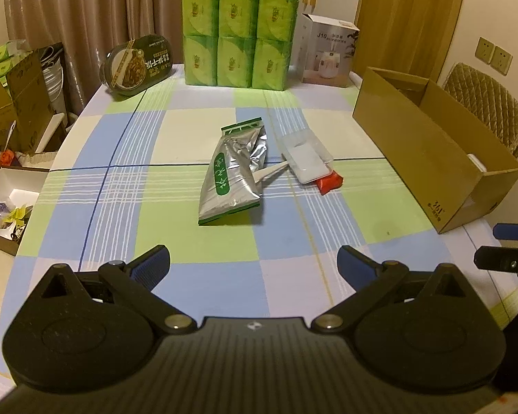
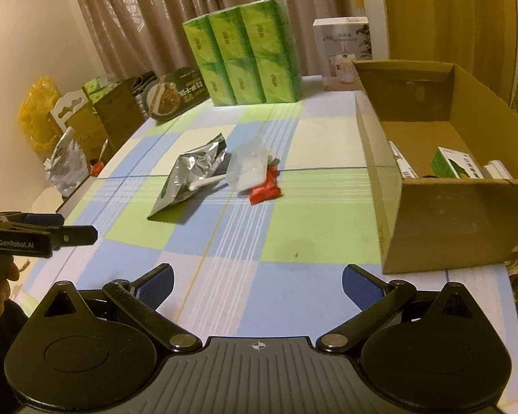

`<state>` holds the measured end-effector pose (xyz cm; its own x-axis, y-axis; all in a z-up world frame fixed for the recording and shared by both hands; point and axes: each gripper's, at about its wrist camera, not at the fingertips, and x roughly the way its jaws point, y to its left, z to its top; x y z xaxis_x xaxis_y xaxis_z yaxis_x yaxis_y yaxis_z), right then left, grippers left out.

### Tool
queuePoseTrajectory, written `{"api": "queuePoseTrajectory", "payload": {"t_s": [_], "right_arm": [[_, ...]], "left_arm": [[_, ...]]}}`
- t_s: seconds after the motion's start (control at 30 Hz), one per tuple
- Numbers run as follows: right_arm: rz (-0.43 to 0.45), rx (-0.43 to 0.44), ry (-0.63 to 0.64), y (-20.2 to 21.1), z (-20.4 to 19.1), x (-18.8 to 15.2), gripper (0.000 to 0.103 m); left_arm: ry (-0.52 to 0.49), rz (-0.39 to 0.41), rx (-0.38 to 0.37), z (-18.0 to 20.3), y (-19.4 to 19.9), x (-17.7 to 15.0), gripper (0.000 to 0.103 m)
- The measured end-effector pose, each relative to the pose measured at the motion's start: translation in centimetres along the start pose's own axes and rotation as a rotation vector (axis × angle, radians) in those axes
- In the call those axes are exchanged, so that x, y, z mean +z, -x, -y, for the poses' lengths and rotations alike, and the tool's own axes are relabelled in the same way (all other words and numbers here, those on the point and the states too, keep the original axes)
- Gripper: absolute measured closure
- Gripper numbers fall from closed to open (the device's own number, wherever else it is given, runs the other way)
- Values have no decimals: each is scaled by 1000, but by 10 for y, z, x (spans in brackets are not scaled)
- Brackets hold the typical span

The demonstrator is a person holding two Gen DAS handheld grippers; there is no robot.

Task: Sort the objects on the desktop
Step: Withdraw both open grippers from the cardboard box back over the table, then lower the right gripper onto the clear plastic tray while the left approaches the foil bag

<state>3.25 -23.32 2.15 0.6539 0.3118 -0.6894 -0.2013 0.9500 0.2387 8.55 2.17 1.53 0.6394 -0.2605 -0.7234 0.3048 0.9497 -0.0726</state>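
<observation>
In the left wrist view the left tool hangs released and empty over the worktop, so it should come straight down on the foil pouch lying mid-worktop beside a clear packet and red wrapper. In the right wrist view the right tool is also released, and the cardboard box just right already holds 1 green carton and some white items.

White spoon partly under foil pouch

Dim, warm yellowish indoor light, soft shadows, slight blur throughout, and strong fisheye bending with dark vignetted corners.
</observation>
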Motion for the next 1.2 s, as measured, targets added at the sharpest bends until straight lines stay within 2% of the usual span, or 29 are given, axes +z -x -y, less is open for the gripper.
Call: {"api": "queuePoseTrajectory", "payload": {"t_s": [0.3, 0.57, 0.8, 1.2], "right_arm": [[-21, 23, 22, -29, -7, 18, 2], [-42, 29, 53, -69, -12, 43, 2], [-54, 26, 76, -115, -12, 75, 2], [-107, 11, 146, -198, -10, 112, 2]], "left_arm": [[-59, -36, 11, -12, -21, 7, 2], [-149, -68, 23, -25, -55, 21, 2], [-189, -112, -18, -35, -96, 40, 2], [-292, -106, -68, -22, -155, 59, 2]]}}
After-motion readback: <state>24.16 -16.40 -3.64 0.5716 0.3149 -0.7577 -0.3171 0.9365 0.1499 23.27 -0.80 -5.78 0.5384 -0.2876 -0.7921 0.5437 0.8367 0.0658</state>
